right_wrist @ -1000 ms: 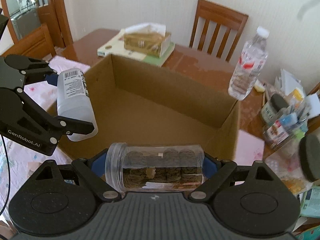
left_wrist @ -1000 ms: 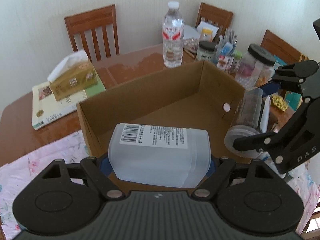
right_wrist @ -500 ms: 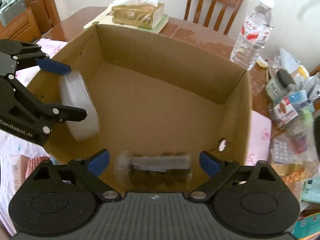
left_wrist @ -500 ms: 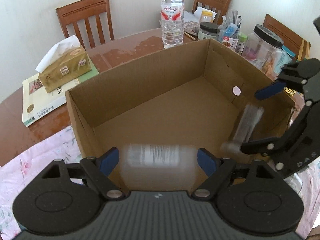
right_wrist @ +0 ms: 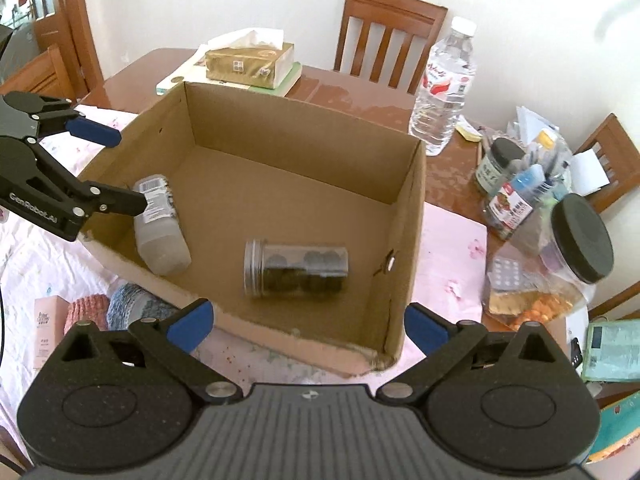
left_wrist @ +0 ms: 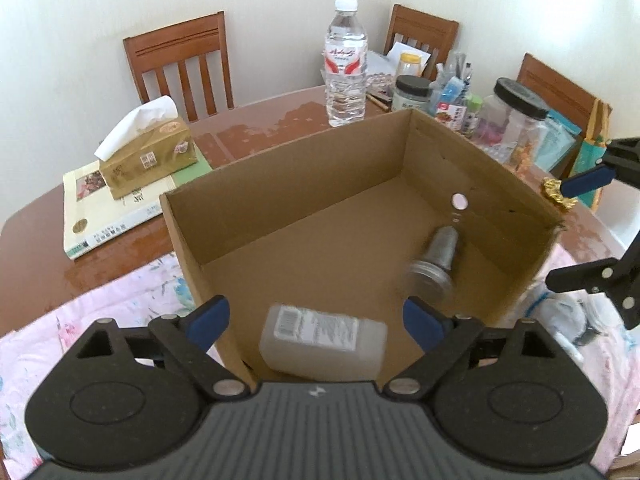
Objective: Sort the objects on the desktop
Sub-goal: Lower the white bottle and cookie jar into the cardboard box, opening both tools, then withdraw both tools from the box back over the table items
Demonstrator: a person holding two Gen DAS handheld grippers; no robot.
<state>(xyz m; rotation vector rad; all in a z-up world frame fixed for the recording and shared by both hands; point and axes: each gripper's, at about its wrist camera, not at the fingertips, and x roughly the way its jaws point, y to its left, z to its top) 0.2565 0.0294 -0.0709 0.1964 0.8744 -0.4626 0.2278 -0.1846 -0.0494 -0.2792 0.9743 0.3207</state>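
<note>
An open cardboard box point(left_wrist: 280, 172) point(right_wrist: 408, 216) stands on the table. Inside it lie a frosted white bottle with a barcode label point(left_wrist: 324, 338) point(right_wrist: 158, 224) at the near left wall and a clear jar of dark round pieces point(right_wrist: 296, 269) point(left_wrist: 438, 266) on its side on the floor. My left gripper point(left_wrist: 316, 316) point(right_wrist: 116, 168) hangs open above the box's left edge, empty. My right gripper point(right_wrist: 306, 322) point(left_wrist: 576, 228) is open over the near edge, holding nothing.
A water bottle point(left_wrist: 346, 64) point(right_wrist: 444, 88), a tissue box on a book point(left_wrist: 148, 152) point(right_wrist: 250, 64), and a cluster of jars and packets point(left_wrist: 460, 100) point(right_wrist: 532, 216) surround the box. Yarn balls and a pink carton point(right_wrist: 92, 312) lie at front left. Chairs point(left_wrist: 180, 64) ring the table.
Both grippers opened and dropped their loads: the white bottle and the jar fell from the fingers into the box and now lie on its floor. Both grippers drew back a little.
</note>
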